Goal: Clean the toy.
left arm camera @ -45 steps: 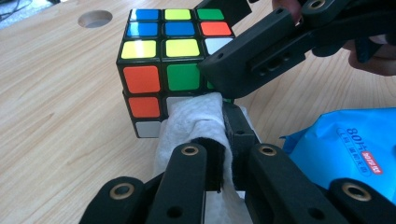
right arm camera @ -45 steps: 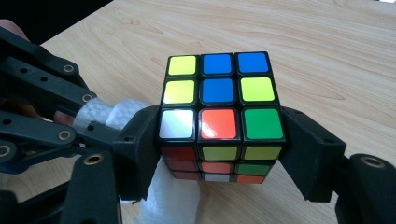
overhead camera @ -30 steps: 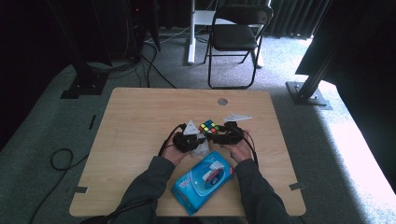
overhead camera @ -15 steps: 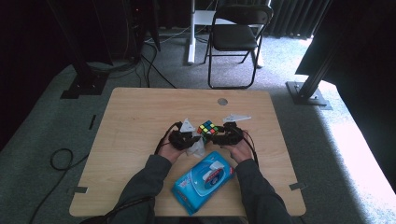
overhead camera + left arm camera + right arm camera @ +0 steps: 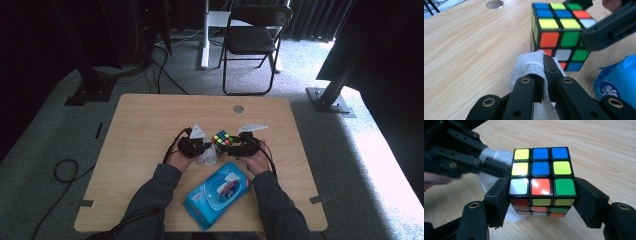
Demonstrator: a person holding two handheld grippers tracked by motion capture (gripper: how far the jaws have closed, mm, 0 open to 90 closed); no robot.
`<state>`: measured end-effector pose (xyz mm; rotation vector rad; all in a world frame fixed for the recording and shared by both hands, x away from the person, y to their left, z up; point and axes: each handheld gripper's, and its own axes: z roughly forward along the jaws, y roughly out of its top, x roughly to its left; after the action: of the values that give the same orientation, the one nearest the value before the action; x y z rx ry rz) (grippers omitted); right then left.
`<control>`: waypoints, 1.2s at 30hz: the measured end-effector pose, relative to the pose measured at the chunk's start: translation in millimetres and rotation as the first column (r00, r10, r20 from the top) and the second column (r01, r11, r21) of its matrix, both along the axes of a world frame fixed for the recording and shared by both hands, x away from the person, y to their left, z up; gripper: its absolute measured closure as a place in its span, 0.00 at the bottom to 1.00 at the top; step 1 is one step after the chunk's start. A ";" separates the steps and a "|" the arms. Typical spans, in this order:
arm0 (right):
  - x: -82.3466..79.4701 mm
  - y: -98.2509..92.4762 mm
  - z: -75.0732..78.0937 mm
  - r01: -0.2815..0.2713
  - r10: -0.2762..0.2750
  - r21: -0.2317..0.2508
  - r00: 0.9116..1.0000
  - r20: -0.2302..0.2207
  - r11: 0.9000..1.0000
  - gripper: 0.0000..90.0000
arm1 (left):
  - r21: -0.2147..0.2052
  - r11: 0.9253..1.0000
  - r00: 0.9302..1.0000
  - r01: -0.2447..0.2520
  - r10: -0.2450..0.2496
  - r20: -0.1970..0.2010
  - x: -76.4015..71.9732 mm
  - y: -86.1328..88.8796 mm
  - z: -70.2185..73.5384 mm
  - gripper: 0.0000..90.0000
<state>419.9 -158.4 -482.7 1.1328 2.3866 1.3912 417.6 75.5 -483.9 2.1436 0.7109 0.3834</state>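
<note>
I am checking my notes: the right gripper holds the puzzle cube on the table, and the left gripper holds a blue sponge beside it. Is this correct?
Not quite. The left gripper holds a white wipe, not a blue sponge, as the left gripper view shows. The right gripper does hold the puzzle cube on the table.

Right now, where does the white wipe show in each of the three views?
High view: the white wipe is at table centre, just below the puzzle cube.
Left gripper view: the wipe is bottom centre, pinched in the left gripper.
Right gripper view: the wipe is at left, behind the cube.
Shared landmark: the cube, beside the wipe in every view.
</note>
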 end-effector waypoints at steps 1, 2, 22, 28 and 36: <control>-0.1 0.0 -0.7 -0.002 0.002 -0.001 1.000 -0.001 1.000 0.38 | 0.000 1.000 1.000 -0.003 0.003 0.003 0.3 0.8 1.0 0.97; -0.3 0.2 -1.4 -0.003 0.003 -0.001 1.000 -0.001 1.000 0.38 | 0.000 1.000 1.000 -0.004 0.004 0.003 0.6 1.5 1.9 0.97; -5.0 5.7 -5.7 -0.049 0.049 -0.022 0.999 0.003 0.999 0.38 | -0.045 0.997 0.997 -0.059 0.061 0.039 7.6 16.1 18.4 0.97; -6.8 9.7 -6.5 -0.075 0.075 -0.027 0.997 0.004 0.997 0.38 | -0.059 0.996 0.997 -0.067 0.069 0.045 8.6 14.3 20.5 0.97; -8.5 13.7 -6.9 -0.098 0.098 -0.035 0.995 0.010 0.995 0.38 | -0.064 0.996 0.997 -0.056 0.059 0.046 8.1 8.3 21.6 0.97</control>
<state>411.5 -144.7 -489.6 1.0089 2.4786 1.3752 425.8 83.8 -462.3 2.0524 0.7489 0.4359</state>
